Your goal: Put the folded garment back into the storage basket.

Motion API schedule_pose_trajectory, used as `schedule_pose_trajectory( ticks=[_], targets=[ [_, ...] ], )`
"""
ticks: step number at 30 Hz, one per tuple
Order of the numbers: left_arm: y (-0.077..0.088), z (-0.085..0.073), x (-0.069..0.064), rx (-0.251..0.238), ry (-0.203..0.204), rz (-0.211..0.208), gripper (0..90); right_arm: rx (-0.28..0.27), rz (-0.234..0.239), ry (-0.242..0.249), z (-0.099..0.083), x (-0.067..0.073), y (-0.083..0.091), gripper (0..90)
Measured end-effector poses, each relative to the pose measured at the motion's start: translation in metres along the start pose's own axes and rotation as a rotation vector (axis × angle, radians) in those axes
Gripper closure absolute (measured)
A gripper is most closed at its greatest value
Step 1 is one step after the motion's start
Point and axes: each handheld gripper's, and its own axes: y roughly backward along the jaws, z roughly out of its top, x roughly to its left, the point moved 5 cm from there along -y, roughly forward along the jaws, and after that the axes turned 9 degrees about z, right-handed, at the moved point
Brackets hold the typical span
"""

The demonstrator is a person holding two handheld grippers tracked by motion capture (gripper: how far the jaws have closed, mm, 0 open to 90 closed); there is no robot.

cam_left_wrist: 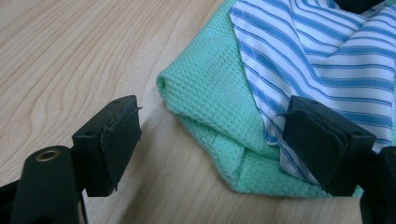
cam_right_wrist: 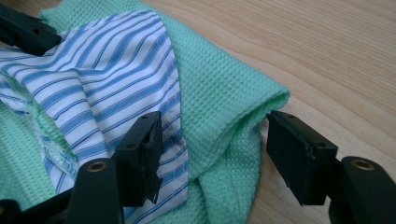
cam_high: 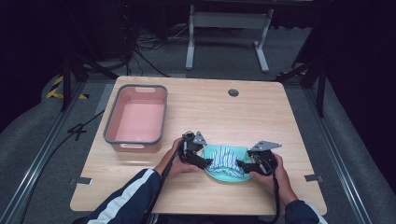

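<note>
A folded mint-green waffle cloth lies near the table's front edge, with a blue-and-white striped cloth bunched on top of it. My left gripper is at the pile's left end and my right gripper at its right end. In the left gripper view the left gripper stands open astride a folded corner of the green cloth, one jaw on the striped cloth. In the right gripper view the right gripper is open too, astride the green cloth's fold, its left jaw over the striped cloth.
A pink bin with a grey rim stands open on the left of the wooden table. A round cable hole sits near the far edge. Beyond the table are a white frame and floor cables.
</note>
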Motion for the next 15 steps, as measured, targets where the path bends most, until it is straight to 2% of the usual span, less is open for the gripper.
schedule_pose_trajectory(
  ticks=[5, 7, 8, 11, 15],
  targets=[
    [0.000, 0.000, -0.001, 0.002, -0.005, 0.008, 19.2, 0.000, 0.007, 0.008, 0.000, 0.001, 0.000, 42.8],
    [0.000, 0.000, -0.002, -0.008, -0.018, -0.006, 21.2, 0.002, 0.030, 0.020, 0.000, 0.005, 0.001, 51.8],
    [0.001, 0.000, -0.003, -0.011, -0.025, -0.014, 24.8, 0.005, 0.037, 0.025, 0.001, 0.006, 0.001, 56.2],
    [0.003, 0.000, -0.006, -0.025, -0.036, -0.039, 36.1, 0.014, 0.053, 0.030, 0.001, 0.008, 0.001, 61.9],
    [0.005, 0.000, -0.009, -0.047, -0.038, -0.072, 58.5, 0.013, 0.074, 0.046, 0.001, 0.012, 0.001, 72.8]
  ],
)
